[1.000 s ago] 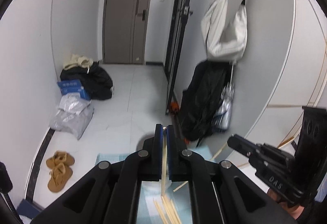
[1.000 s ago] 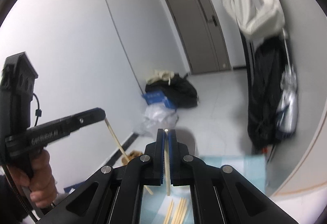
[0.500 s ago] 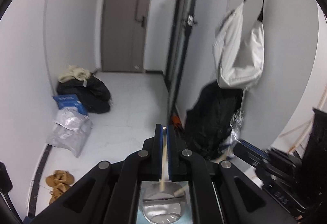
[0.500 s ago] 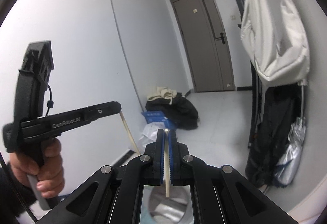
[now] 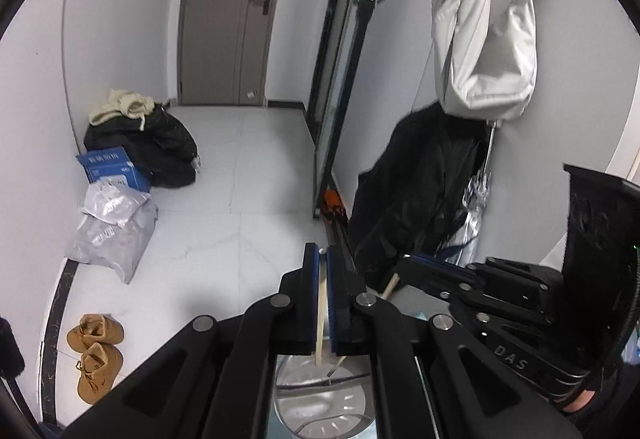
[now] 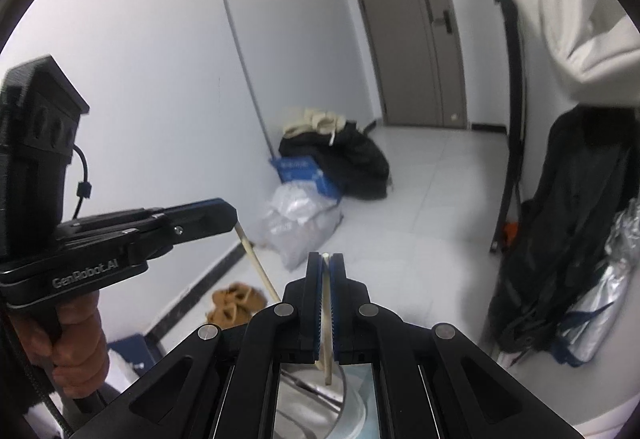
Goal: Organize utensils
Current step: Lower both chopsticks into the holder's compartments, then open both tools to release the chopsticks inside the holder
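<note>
My left gripper (image 5: 323, 253) is shut on a pale wooden chopstick (image 5: 320, 319) that hangs down between its blue pads. Its lower end sits over the mouth of a round slotted metal utensil holder (image 5: 320, 411). My right gripper (image 6: 326, 259) is shut on a second chopstick (image 6: 328, 339), whose tip also hangs above the holder's rim (image 6: 352, 395). In the left wrist view the right gripper (image 5: 404, 265) comes in from the right, close beside mine, its chopstick (image 5: 390, 283) slanting down. In the right wrist view the left gripper (image 6: 230, 215) is at the left, held by a hand (image 6: 76, 351).
A light blue mat (image 6: 362, 375) lies under the holder. Beyond the table, on the floor, are brown shoes (image 5: 96, 351), grey plastic bags (image 5: 112, 231), a blue box (image 5: 112, 167) and a black bundle (image 5: 160, 147). On the right wall hang a black coat (image 5: 416, 199) and a white bag (image 5: 484, 43).
Both grippers have moved from above the blue mat with loose chopsticks to above the metal holder, and have come closer together. Each stays shut on its chopstick.
</note>
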### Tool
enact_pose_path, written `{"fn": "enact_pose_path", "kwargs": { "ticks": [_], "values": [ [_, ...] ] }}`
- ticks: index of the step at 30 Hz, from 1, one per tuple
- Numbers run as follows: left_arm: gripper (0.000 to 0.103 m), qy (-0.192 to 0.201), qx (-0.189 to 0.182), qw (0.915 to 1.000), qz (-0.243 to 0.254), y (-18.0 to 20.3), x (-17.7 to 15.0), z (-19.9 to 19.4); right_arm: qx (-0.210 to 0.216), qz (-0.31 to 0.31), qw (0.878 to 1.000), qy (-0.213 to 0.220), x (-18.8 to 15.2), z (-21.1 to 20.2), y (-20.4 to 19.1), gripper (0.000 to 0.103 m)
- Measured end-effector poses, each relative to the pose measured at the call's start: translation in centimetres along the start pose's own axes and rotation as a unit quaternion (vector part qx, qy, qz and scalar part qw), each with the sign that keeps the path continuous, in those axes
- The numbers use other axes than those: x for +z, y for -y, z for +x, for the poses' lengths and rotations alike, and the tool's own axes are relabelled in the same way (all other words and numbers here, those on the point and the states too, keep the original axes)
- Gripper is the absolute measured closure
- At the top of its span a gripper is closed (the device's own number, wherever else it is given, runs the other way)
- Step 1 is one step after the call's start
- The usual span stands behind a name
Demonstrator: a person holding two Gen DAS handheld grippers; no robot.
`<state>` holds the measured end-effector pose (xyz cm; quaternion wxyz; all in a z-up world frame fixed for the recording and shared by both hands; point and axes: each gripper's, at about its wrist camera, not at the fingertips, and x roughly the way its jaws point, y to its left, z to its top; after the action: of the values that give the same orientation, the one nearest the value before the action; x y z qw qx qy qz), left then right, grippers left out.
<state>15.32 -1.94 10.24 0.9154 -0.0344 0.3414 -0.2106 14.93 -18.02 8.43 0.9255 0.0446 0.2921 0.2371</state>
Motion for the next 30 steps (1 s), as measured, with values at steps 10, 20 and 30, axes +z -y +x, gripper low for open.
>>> {"fn": "enact_pose_path", "kwargs": {
  "ticks": [10, 20, 30],
  "values": [
    [0.101, -0.072, 0.052, 0.9944, -0.057, -2.5, -1.1, 4.0, 0.031, 0.064, 0.997, -0.037, -1.5, 3.5, 1.3, 0.097],
    [0.061, -0.034, 0.105, 0.9903, -0.084, -2.6, -1.6, -0.3, 0.016, 0.106, 0.994, -0.005, -3.3, -0.8, 3.0, 0.079],
    [0.003, 0.080, 0.176, 0.9807, -0.027, 2.0, -4.3, -7.3, -0.010, 0.090, 0.995, 0.052, -5.9, -8.1, -0.7, 0.046]
  ]
}}
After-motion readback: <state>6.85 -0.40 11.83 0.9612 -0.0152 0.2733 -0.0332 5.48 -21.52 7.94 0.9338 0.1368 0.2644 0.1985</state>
